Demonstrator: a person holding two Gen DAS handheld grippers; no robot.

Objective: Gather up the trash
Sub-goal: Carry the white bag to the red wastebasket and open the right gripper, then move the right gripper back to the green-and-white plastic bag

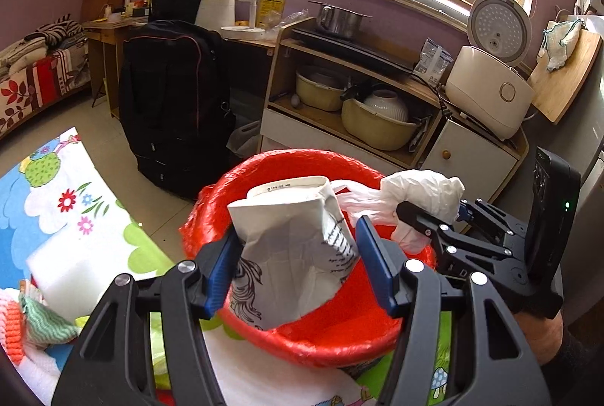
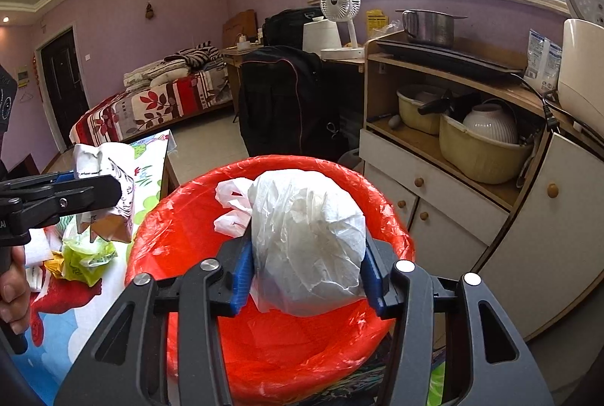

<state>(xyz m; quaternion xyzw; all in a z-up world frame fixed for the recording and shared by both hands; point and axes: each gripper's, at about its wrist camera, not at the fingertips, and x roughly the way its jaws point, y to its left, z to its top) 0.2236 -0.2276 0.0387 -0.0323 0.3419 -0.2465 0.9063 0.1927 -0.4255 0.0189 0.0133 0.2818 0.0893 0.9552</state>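
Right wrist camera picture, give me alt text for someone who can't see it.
The right gripper holds a knotted white plastic bag over a red-lined bin. At far left the left gripper holds a crumpled paper bag above a colourful mat; a kitchen cabinet stands behind.

Between the left gripper's (image 1: 298, 266) blue pads (image 1: 221, 270) sits a white paper carton (image 1: 298, 247) with black line drawing and print. Beyond it lies a red-lined bin (image 1: 339, 338). The right gripper's (image 2: 307, 272) blue pads (image 2: 241, 277) flank a white plastic bag (image 2: 305, 240).
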